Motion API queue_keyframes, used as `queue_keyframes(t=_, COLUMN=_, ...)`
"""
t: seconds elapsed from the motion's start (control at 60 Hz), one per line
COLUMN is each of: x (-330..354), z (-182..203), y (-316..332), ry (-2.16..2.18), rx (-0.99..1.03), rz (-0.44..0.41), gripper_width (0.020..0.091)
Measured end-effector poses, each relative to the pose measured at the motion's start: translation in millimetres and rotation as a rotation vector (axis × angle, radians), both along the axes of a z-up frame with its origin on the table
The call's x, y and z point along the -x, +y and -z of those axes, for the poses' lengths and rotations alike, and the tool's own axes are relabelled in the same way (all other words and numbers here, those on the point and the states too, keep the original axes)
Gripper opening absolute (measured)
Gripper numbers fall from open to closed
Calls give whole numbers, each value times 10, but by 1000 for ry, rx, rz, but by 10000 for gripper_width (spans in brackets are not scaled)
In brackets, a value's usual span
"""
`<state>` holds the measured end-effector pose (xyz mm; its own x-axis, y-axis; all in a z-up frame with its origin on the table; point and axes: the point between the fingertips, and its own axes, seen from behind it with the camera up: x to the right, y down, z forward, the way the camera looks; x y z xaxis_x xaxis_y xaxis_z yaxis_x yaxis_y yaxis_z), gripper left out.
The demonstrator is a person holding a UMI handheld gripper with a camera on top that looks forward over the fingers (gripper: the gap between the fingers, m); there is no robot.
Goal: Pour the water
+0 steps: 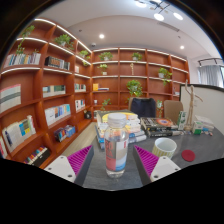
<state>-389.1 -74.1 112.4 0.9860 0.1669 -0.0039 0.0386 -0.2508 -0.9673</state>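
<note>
- Gripper (117, 162) fingers spread wide; magenta pads (80, 160) face inward, one on either side of a clear cup.
- Clear cup (117, 148) stands upright betw. the fingers, on the grey table (200, 148). Gap shows on each side betw. cup and pads, so no pinch; cup rests on the table on its own.
- Cup is see-through, approx. cylindrical; liquid level inside can't be told.
- Just right of the cup & a bit beyond the right finger: a small white bowl-like dish (165, 146) on the table.
- Near that dish, toward the table edge, right of the cup: a small red round thing (188, 156), prob. a cap, can't say for sure.
- Behind the cup: a stack of books/papers (122, 124) on the table, yellowish item among them.
- Behind & right of the cup: dark flat books (160, 126), more clutter further right, too small to name.
- Beyond the cup, past the stack: a dark chair back (143, 106).
- Left of the cup & wrapping round the back of the room: reddish wooden bookshelves (40, 90) w/ books and potted plants (133, 87) on several shelves.
- Far right of the cup: a window w/ pale curtain (210, 75).
- Above: ceiling lights (158, 15) on.
</note>
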Motion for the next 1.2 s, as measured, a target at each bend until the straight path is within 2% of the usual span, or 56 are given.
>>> queue_keyframes(t=0.1, x=-7, z=58, y=36, ry=-9, rx=16, rz=4, gripper_width=840)
queue_keyframes(t=0.183, x=215, z=184, y=347, ry=-2, rx=19, rz=12, gripper_width=826)
queue_keyframes(t=0.267, x=208, z=191, y=482, ry=14, rx=-7, rz=31, gripper_width=708)
queue_keyframes(t=0.317, x=162, z=190, y=552, ry=28, rx=-16, rz=50, gripper_width=576)
queue_keyframes(t=0.333, x=156, z=186, y=565, ry=37, rx=-18, rz=54, gripper_width=496)
queue_keyframes(t=0.367, x=169, z=176, y=591, ry=59, rx=-23, rz=47, gripper_width=495)
queue_keyframes(t=0.567, x=119, z=176, y=681, ry=123, rx=7, rz=71, gripper_width=367)
queue_keyframes(t=0.767, x=4, z=175, y=692, ry=261, rx=56, rz=130, gripper_width=354)
queue_keyframes(t=0.917, x=4, z=135, y=767, ry=544, rx=157, rz=131, gripper_width=344)
queue_keyframes(t=1.033, x=41, z=-105, y=858, ry=853, rx=176, rz=152, gripper_width=343)
queue_keyframes(t=1.2, x=-207, z=-461, y=971, ry=1279, rx=160, rz=243, gripper_width=345)
